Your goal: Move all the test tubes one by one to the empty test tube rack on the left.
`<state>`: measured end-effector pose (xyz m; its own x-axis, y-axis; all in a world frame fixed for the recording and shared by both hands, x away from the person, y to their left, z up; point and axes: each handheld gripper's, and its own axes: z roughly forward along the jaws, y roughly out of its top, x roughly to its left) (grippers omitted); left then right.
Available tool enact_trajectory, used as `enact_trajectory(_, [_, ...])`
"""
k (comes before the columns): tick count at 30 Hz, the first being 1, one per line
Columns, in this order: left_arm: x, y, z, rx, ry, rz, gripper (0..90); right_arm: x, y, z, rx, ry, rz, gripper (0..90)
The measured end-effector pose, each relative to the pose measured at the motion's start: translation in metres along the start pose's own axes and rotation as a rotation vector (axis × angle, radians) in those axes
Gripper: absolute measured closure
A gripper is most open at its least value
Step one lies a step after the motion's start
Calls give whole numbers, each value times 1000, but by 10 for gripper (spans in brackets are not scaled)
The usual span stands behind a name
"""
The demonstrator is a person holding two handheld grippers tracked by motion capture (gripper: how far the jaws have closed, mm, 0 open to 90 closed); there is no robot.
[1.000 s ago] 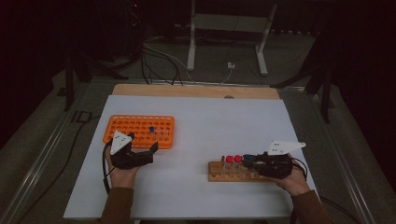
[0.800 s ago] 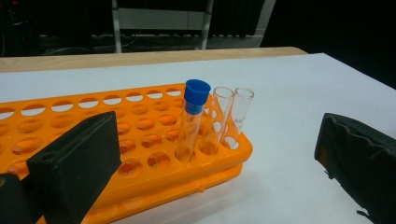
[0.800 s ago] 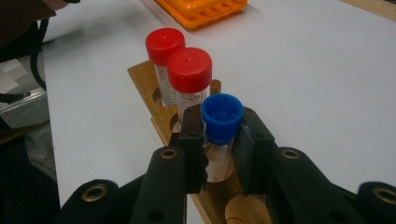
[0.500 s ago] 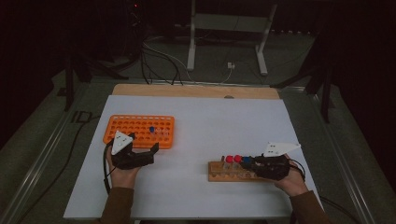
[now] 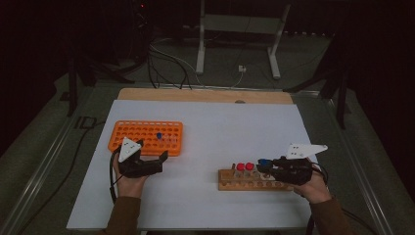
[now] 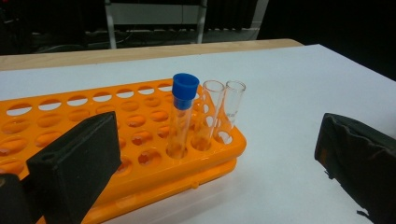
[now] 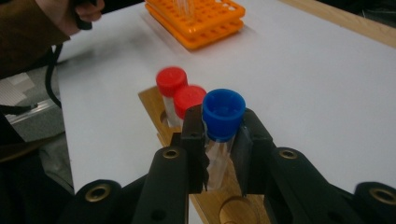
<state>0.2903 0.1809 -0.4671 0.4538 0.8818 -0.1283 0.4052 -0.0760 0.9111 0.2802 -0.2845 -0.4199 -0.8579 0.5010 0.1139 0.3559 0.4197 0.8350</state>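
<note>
**Right jaws clamped on a blue-capped tube over the wooden rack**

My right gripper (image 7: 219, 154) has its jaws closed tight on a clear glass test tube with a blue cap (image 7: 223, 116), gripping it just below the cap. In the right gripper view the tube stands upright above the flat wooden tube rack (image 7: 219, 205), and I cannot tell whether its foot sits in a hole. Just beyond it, 2 clear tubes with red caps (image 7: 180, 88) stand side by side in the same rack. From the high view, this rack (image 5: 244, 183) lies near the front right of the white-topped table (image 5: 220, 127), with my right hand (image 5: 311, 183) at its right end.

My left gripper (image 6: 210, 154) holds nothing; its jaws stand wide apart, low over the table. Between and beyond them I see the orange plastic multi-hole tube rack (image 6: 116, 135), which carries 1 blue-capped clear tube (image 6: 182, 112) and 2 uncapped clear glass tubes (image 6: 219, 112) in a row near its corner. In the high view the left gripper (image 5: 147, 164) sits just in front of that orange rack (image 5: 142, 134), well apart from the wooden one.
</note>
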Motion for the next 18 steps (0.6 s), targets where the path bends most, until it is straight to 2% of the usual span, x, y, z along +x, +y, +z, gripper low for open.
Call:
enact_trajectory(12, [-4, 3, 2, 6, -19, 7, 10, 1, 16, -12, -40, -1, -6, 764])
enact_trajectory(18, [-9, 8, 4, 3, -41, 14, 10, -2, 28, -18, -62, -12, -13, 764])
